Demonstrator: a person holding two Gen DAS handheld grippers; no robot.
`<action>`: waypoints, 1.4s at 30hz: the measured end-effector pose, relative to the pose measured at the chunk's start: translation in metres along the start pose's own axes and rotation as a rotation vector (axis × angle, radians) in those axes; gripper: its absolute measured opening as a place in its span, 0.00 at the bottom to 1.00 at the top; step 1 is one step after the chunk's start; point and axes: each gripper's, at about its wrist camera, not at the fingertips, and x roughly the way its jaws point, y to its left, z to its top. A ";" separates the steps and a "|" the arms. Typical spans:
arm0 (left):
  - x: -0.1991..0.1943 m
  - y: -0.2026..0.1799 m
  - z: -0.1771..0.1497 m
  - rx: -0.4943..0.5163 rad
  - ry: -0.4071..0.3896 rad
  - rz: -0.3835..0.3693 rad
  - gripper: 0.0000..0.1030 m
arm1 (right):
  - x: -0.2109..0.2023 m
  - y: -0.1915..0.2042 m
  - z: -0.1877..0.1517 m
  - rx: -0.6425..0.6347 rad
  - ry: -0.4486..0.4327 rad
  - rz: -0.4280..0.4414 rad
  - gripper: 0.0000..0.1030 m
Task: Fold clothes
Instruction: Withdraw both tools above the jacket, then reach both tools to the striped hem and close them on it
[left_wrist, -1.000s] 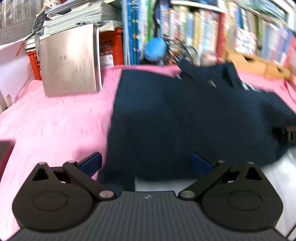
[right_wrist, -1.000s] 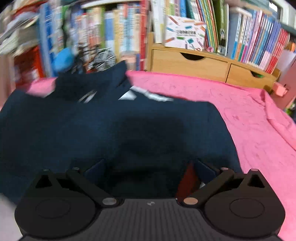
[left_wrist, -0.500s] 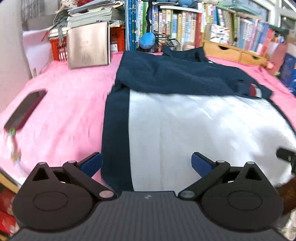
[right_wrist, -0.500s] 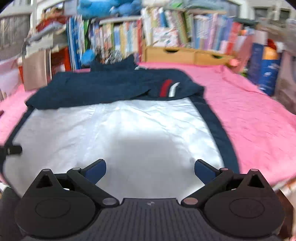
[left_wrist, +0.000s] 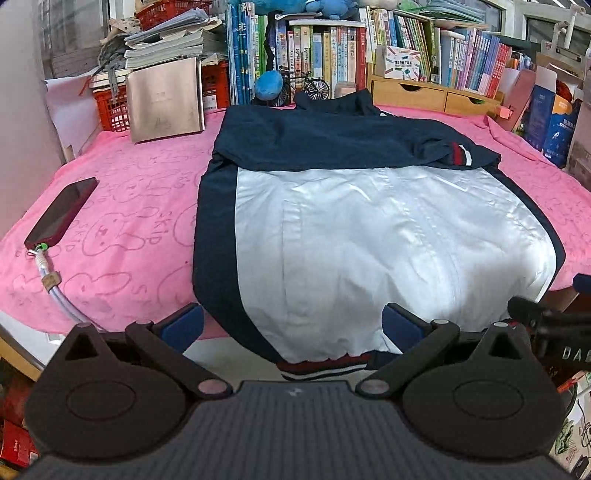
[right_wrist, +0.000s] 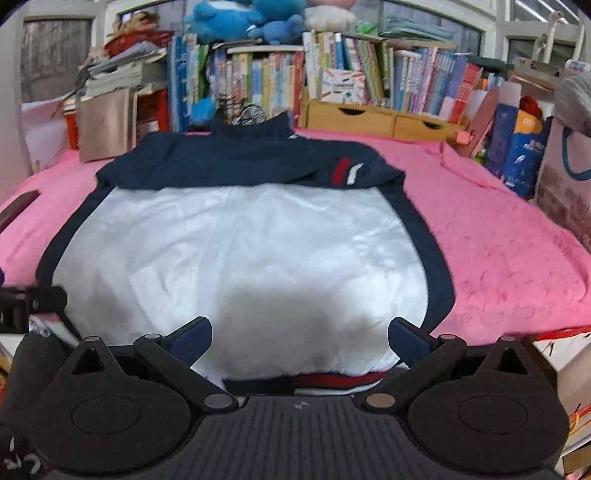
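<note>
Jacket: the navy and white jacket lies flat on the pink cloth in front of me, collar toward the bookshelf, sleeves folded across the chest, striped hem hanging just over the near edge.
Left claw: my left gripper is spread wide and holds nothing; it sits low by the hem's left half.
Right claw: my right gripper is also spread wide and empty, facing the hem's right half.
Feel: I judge it light, soft and limp; the shiny white panel looks slippery, so it may slide or bunch.
Where to grip: I would pinch the ribbed hem near each bottom corner, where the fabric is thicker and less slick.
Caution: the phone and its cable lie apart to the left, clear of the fold.
</note>
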 end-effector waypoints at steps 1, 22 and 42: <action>0.000 -0.001 0.000 0.002 0.000 0.000 1.00 | 0.001 0.001 -0.003 -0.007 0.004 0.005 1.00; 0.008 -0.013 -0.006 0.027 0.034 0.005 1.00 | 0.014 -0.014 -0.019 -0.003 0.053 0.008 1.00; 0.027 -0.020 -0.018 0.104 0.088 0.029 1.00 | 0.015 -0.069 -0.055 0.096 -0.033 -0.047 1.00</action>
